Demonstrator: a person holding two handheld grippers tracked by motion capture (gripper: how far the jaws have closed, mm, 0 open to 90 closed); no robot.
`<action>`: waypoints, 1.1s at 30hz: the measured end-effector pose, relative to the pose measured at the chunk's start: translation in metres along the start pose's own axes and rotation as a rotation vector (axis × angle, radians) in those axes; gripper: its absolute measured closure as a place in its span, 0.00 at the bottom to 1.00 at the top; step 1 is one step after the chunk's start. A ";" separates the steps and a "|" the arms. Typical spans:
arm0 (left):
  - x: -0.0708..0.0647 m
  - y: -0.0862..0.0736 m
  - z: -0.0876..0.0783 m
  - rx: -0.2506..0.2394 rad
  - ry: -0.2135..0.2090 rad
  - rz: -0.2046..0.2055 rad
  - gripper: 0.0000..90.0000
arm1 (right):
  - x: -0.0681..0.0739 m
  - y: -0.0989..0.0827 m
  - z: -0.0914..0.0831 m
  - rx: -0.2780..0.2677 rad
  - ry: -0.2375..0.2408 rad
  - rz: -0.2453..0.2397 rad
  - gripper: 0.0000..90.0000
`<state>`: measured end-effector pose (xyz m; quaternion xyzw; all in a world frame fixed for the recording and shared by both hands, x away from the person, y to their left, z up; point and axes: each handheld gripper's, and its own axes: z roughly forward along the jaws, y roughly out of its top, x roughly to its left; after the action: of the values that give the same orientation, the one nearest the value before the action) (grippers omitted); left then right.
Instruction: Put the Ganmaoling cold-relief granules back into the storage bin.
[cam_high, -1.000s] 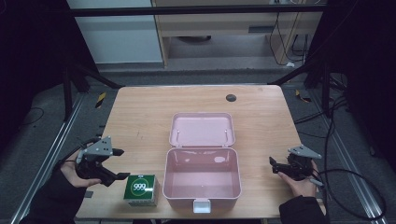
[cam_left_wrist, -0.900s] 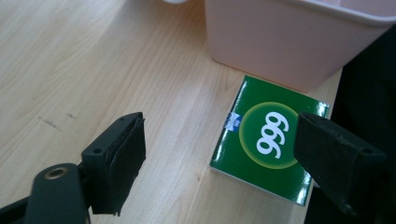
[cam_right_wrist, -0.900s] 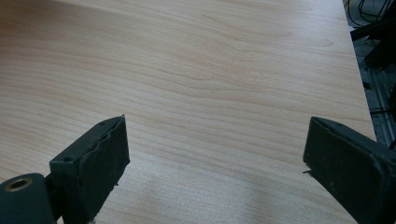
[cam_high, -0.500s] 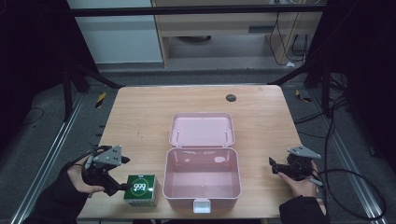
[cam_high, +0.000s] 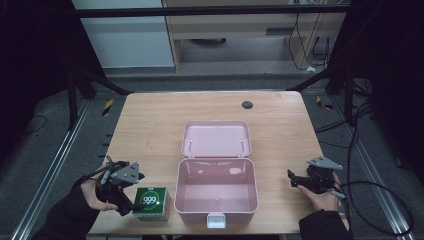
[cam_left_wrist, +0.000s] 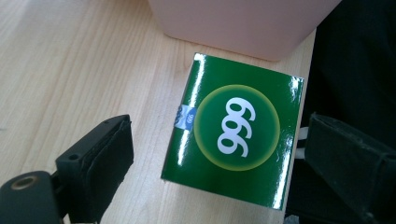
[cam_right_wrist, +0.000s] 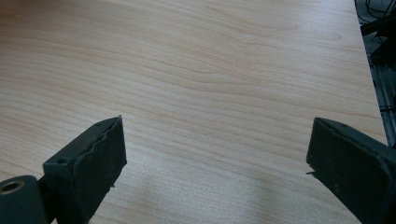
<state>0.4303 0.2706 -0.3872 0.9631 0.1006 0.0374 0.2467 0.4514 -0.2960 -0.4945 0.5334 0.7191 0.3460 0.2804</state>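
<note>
Since the earlier frame the left tongs (cam_high: 131, 196) have slid across the bench (cam_high: 150, 125) toward the green box (cam_high: 150, 203), while the right tongs (cam_high: 296, 180) sit where they were near the right edge. The left tongs now stand wide, one jaw on each side of the green box (cam_left_wrist: 236, 142), not yet touching it; the box lies flat near the front edge, its "999" face up, just beside the pink case (cam_high: 216, 192). It looks roughly square, so no long axis is clear. The right tongs (cam_right_wrist: 215, 158) gape wide over bare wood, well apart from the box. The case stands open, its lid (cam_high: 216, 139) laid back, and holds nothing visible.
</note>
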 end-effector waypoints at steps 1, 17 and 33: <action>0.000 0.001 0.002 0.003 -0.004 0.004 0.08 | 0.000 0.000 0.000 0.001 0.001 -0.003 0.06; -0.005 0.004 0.024 0.030 -0.032 0.042 0.06 | 0.001 -0.001 0.002 0.018 0.010 -0.010 0.05; -0.006 0.003 0.039 0.042 -0.050 0.058 0.06 | 0.001 -0.002 0.004 0.035 0.012 -0.025 0.04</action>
<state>0.4297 0.2490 -0.4199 0.9712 0.0669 0.0182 0.2278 0.4529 -0.2941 -0.4986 0.5270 0.7335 0.3329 0.2710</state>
